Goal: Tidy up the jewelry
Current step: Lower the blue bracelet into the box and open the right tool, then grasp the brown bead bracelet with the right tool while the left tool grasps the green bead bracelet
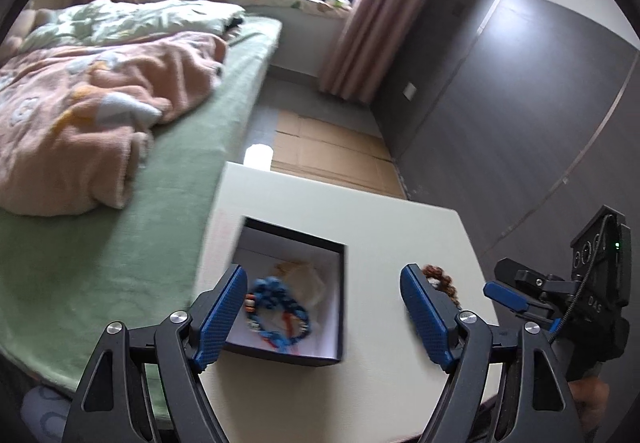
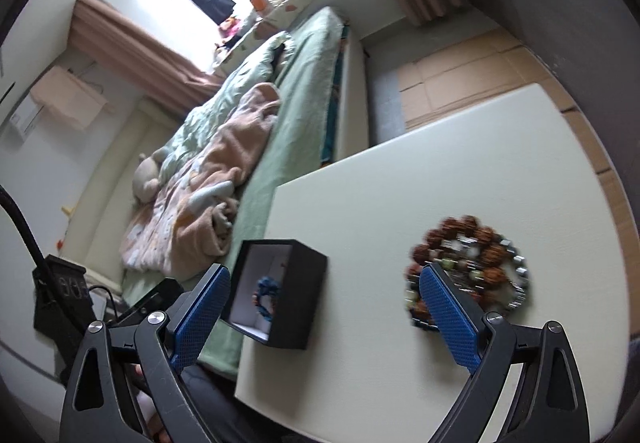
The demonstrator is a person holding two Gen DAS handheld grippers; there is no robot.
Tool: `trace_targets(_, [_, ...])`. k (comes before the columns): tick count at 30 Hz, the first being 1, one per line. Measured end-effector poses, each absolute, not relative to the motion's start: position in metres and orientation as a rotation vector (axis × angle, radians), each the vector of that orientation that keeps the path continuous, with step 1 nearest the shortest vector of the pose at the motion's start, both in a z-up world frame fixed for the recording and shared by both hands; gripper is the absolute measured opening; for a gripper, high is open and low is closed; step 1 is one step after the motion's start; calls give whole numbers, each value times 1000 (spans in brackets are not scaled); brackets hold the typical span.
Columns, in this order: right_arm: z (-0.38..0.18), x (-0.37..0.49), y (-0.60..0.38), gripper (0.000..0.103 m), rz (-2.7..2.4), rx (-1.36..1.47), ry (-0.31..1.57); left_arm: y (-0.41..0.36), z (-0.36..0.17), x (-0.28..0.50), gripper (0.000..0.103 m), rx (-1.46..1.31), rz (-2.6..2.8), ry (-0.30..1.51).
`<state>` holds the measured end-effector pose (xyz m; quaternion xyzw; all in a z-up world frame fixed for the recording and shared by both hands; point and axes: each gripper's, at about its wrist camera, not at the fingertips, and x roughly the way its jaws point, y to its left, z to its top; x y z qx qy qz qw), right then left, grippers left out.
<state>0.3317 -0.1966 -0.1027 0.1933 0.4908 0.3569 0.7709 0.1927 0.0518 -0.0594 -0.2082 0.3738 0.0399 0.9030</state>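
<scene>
A black box with a white inside stands on the white table. A blue beaded bracelet and a pale item lie in it. My left gripper is open and empty, held above the box. A pile of brown, silver and green bead bracelets lies on the table to the right of the box; its edge shows in the left wrist view. My right gripper is open and empty, between box and pile, its right finger over the pile. It also shows in the left wrist view.
A bed with a green sheet and a pink blanket runs along the table's left side. Cardboard covers the floor beyond the table. A dark wall stands to the right.
</scene>
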Motion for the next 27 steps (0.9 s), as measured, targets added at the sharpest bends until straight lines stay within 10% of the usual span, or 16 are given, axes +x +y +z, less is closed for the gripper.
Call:
trace_targets(20, [-128, 344, -287, 103, 620, 608, 1088, -52, -92, 248, 92, -348, -102, 918])
trace_targets(27, [-132, 348, -304, 99, 575, 656, 1078, -68, -110, 265, 68, -350, -131, 966])
